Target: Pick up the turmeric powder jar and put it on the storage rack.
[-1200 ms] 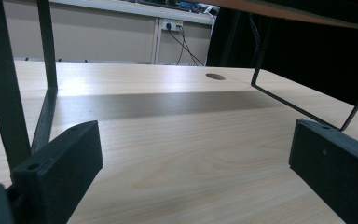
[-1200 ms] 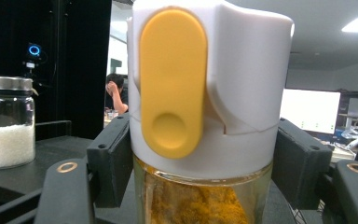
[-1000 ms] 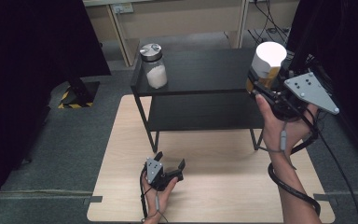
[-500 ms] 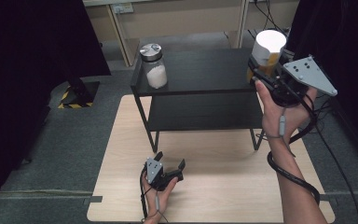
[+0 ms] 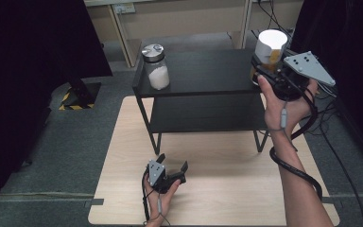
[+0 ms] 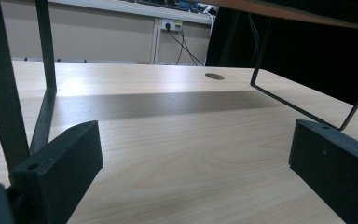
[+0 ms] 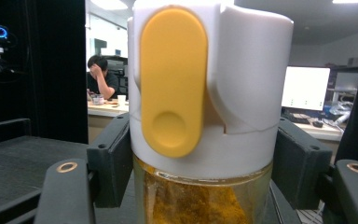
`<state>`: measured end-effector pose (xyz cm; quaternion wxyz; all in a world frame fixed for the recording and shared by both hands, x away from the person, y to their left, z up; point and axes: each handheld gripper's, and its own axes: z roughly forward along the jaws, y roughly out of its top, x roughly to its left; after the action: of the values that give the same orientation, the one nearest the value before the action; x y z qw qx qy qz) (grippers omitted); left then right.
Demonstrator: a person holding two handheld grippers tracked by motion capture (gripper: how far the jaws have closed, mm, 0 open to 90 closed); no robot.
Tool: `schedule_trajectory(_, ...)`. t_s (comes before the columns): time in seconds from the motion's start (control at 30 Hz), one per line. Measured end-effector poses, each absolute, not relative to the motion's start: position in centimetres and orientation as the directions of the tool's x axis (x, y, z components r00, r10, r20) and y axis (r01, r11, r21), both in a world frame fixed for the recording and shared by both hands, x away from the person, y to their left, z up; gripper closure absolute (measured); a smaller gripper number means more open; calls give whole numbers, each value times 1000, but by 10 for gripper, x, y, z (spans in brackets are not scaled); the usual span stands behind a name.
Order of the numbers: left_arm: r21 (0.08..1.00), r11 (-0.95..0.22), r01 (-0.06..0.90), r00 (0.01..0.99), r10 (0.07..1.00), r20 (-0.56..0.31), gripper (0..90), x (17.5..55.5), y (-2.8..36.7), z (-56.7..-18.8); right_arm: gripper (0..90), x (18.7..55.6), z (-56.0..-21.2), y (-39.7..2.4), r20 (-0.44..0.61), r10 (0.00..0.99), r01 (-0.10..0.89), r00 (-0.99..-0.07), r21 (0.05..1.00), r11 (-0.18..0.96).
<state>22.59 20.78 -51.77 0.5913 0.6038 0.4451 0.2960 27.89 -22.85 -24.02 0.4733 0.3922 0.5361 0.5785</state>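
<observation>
A black two-tier shelf [image 5: 203, 75] stands on the pale wooden table [image 5: 217, 189] over grey carpet. The right hand-held gripper [image 5: 264, 71] pinches a white-lidded spice jar [image 5: 269, 49] at the shelf's top; the left hand-held gripper [image 5: 172, 170] rests spread on the table.

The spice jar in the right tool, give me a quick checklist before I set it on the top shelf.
1. Right tool clamped on the spice jar: ok, jaws press both sides.
2. Jar upright: ok.
3. White and yellow lid closed: ok.
4. Landing spot on the top shelf bare: ok.
5. Clear of the glass jar: ok, at the far corner.
6. Left tool out of the way: ok, open on the table.
</observation>
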Motion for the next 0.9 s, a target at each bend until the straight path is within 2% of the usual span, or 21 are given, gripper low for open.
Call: schedule_trajectory(0.9, 977, 101, 188, 431, 886, -174, 21, 226, 208, -518, 304, 288, -239, -237, -23, 967, -91, -255, 996, -1)
